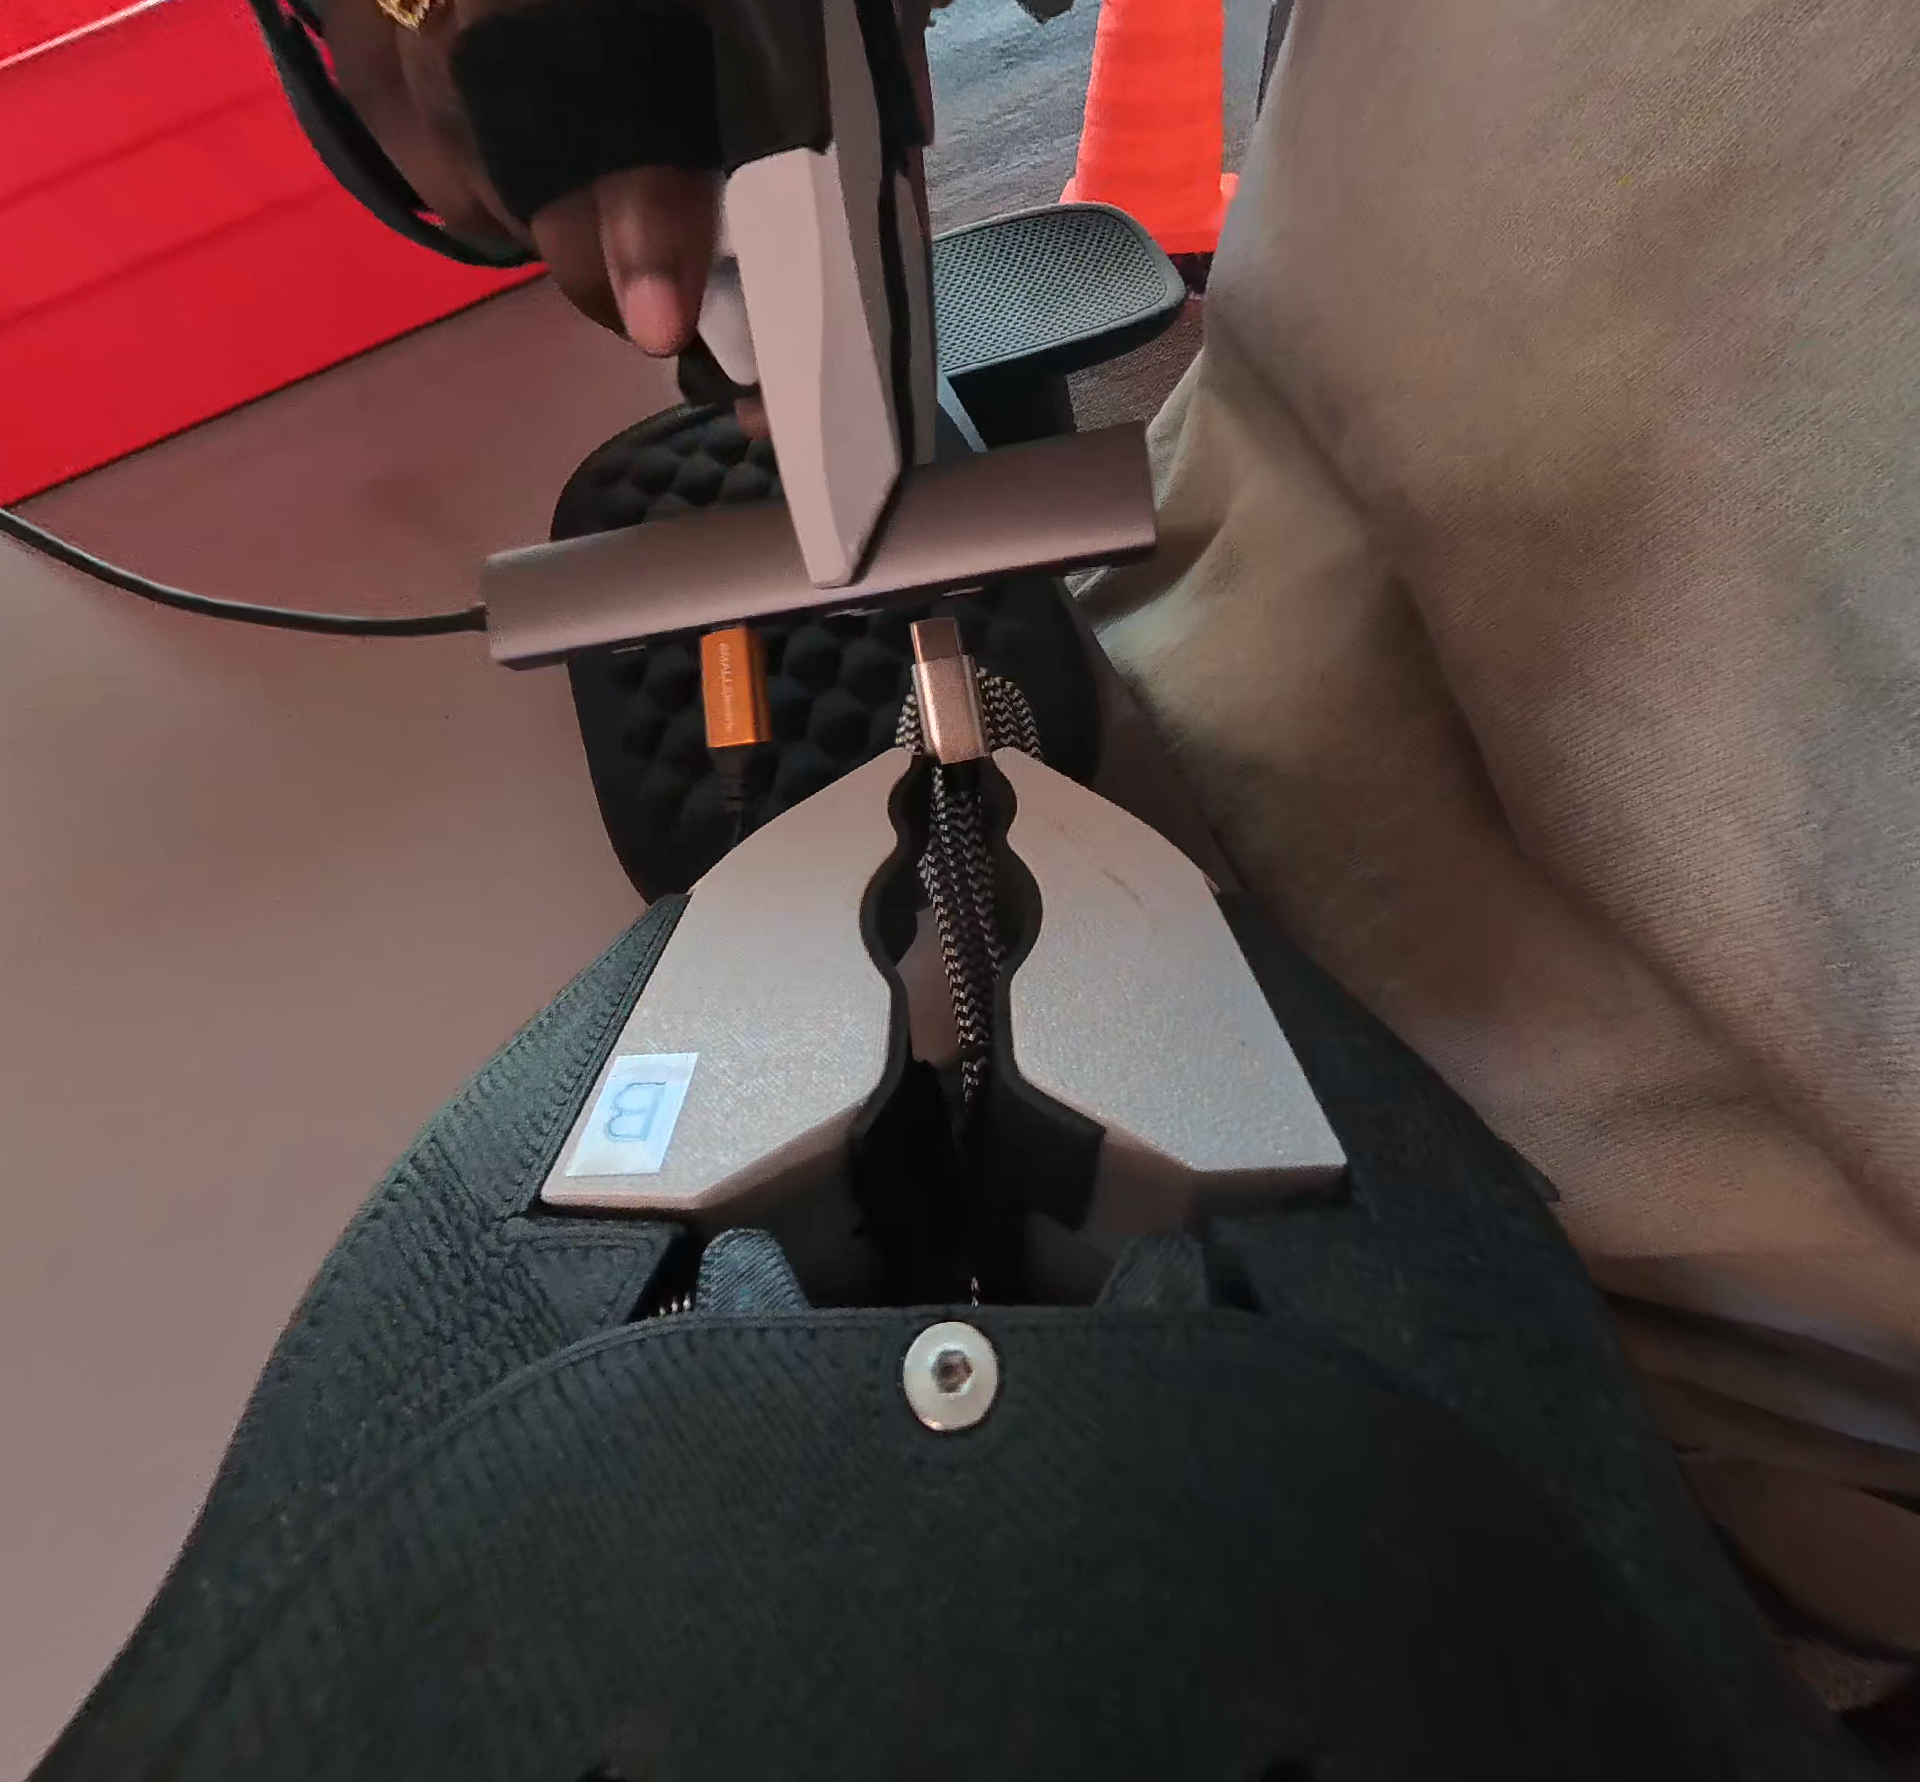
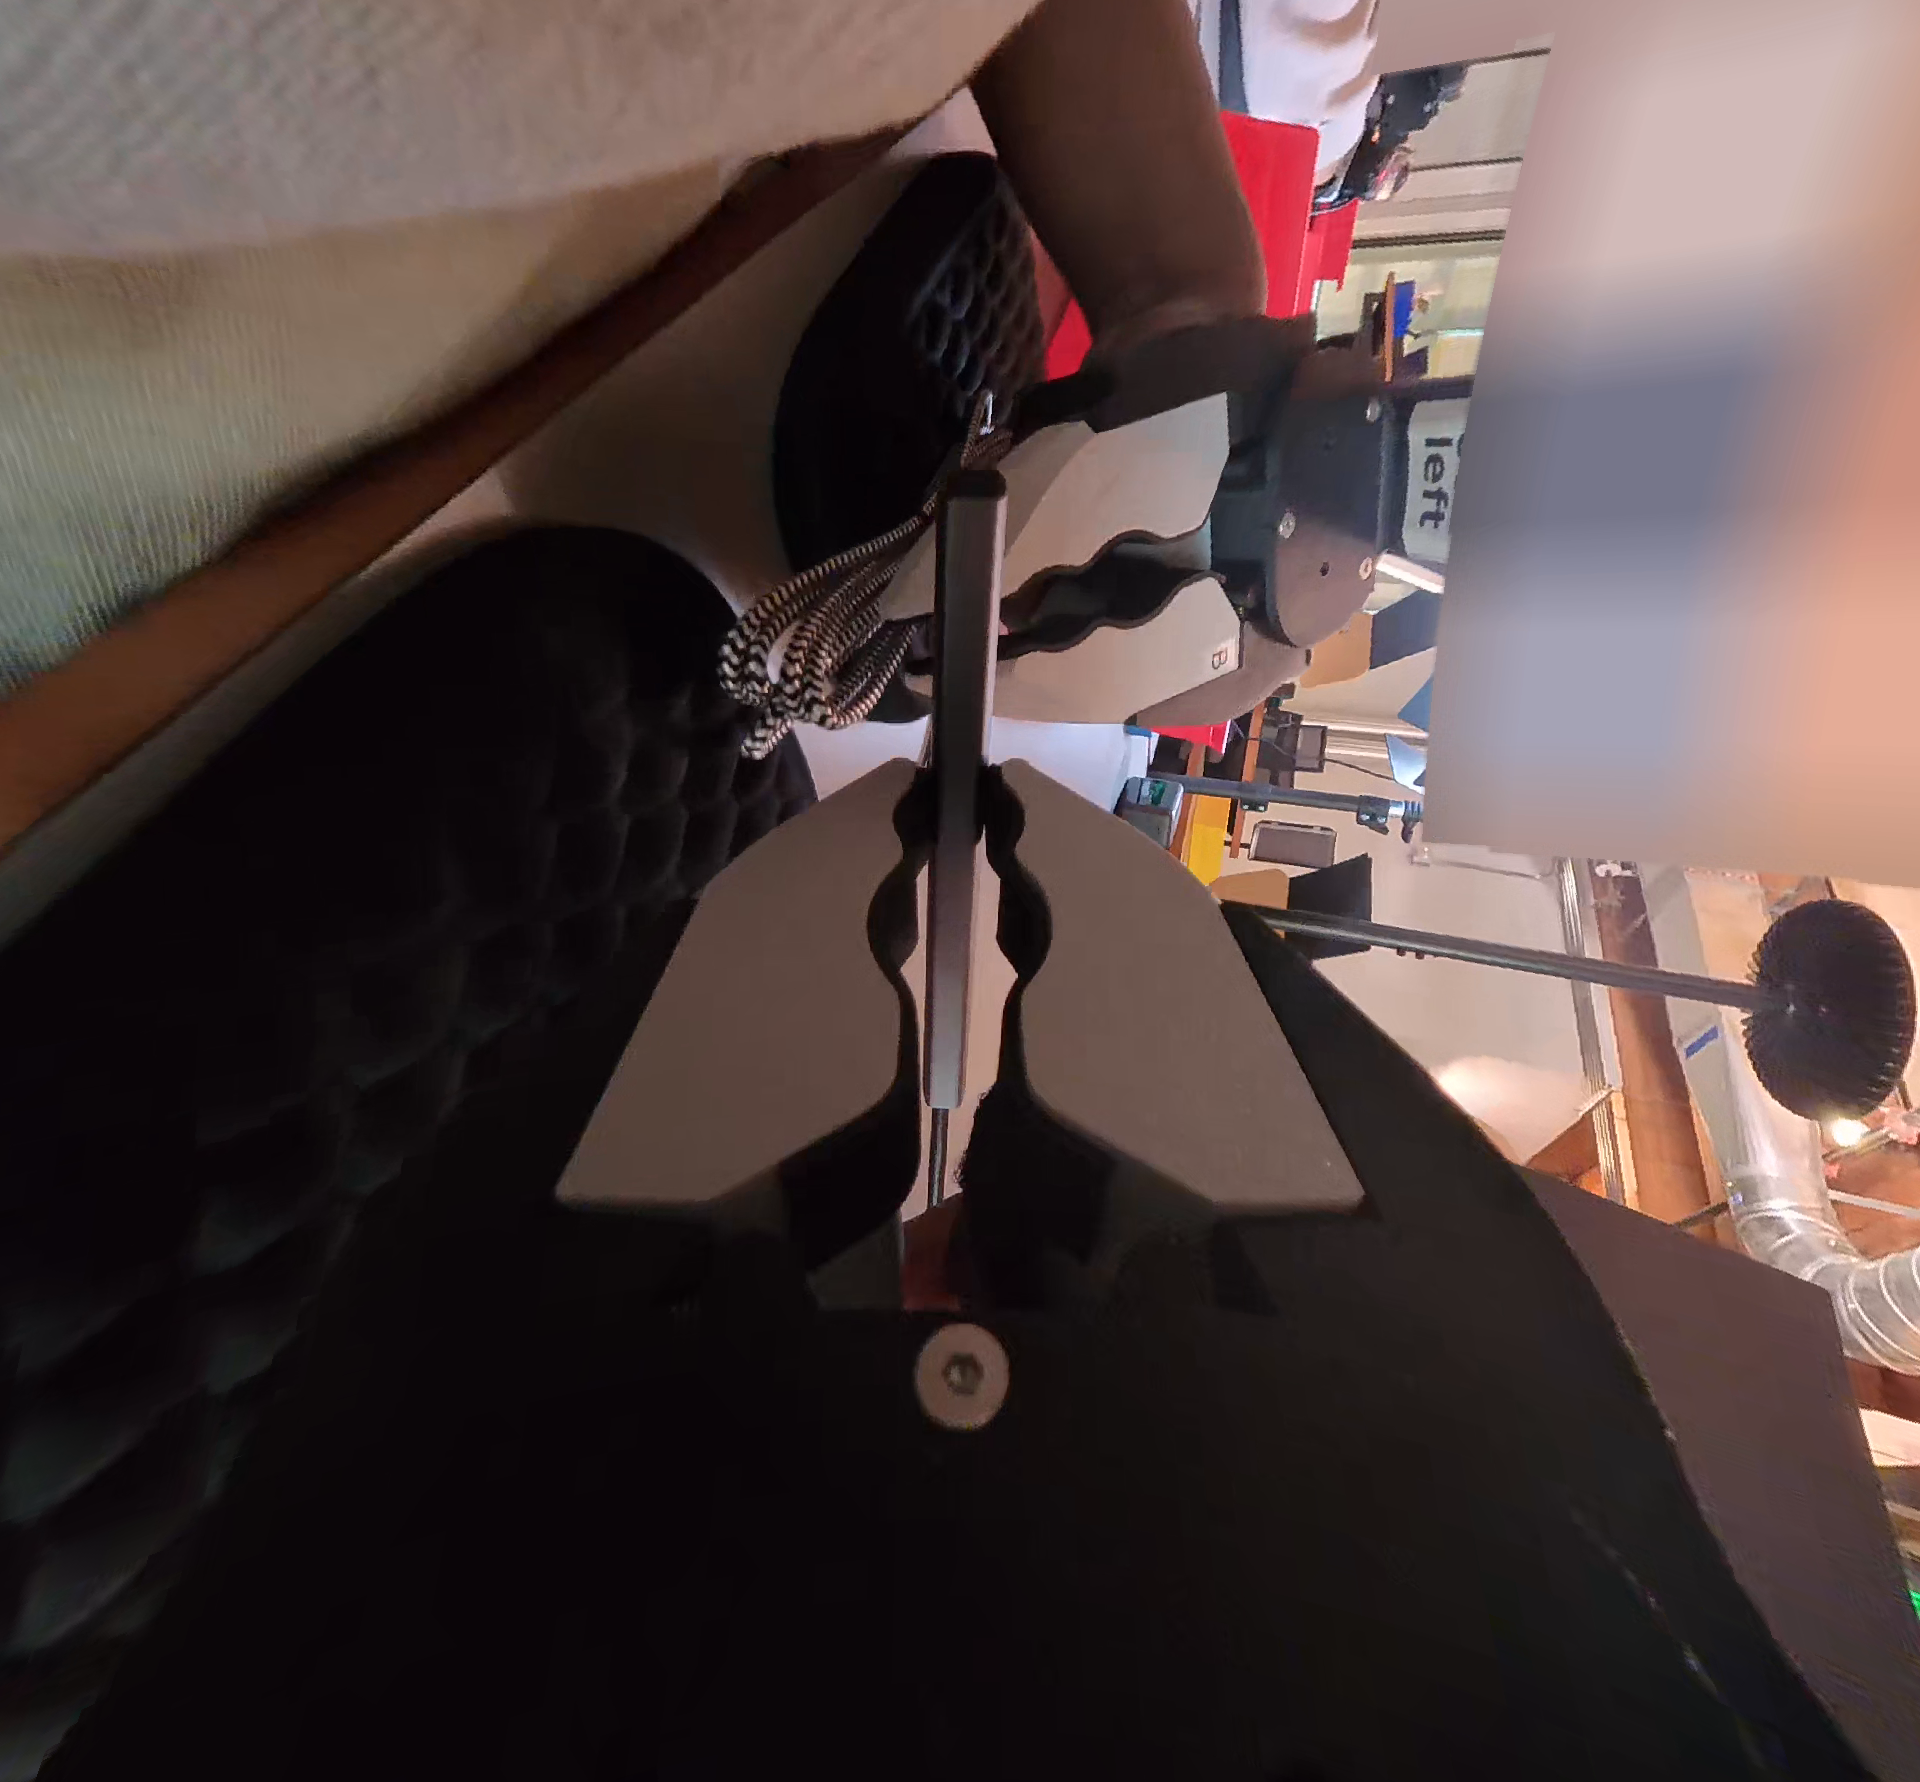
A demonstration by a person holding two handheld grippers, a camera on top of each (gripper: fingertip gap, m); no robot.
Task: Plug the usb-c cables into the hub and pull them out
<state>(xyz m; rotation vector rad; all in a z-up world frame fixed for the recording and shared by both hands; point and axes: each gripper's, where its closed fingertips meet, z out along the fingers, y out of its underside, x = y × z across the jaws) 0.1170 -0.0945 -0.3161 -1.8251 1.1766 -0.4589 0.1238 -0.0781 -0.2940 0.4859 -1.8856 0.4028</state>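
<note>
Left gripper (image 1: 951,776) is clamped on the braided cable's silver plug (image 1: 943,698), tip just short of the hub (image 1: 665,579). The orange plug (image 1: 734,688) sits in the next port. Right gripper (image 2: 951,797) pinches the hub, held above the black mat (image 1: 831,693).

Both wrist cameras look closely along their fingers from opposite sides, sharing the grey hub (image 1: 821,579) between them.
</note>
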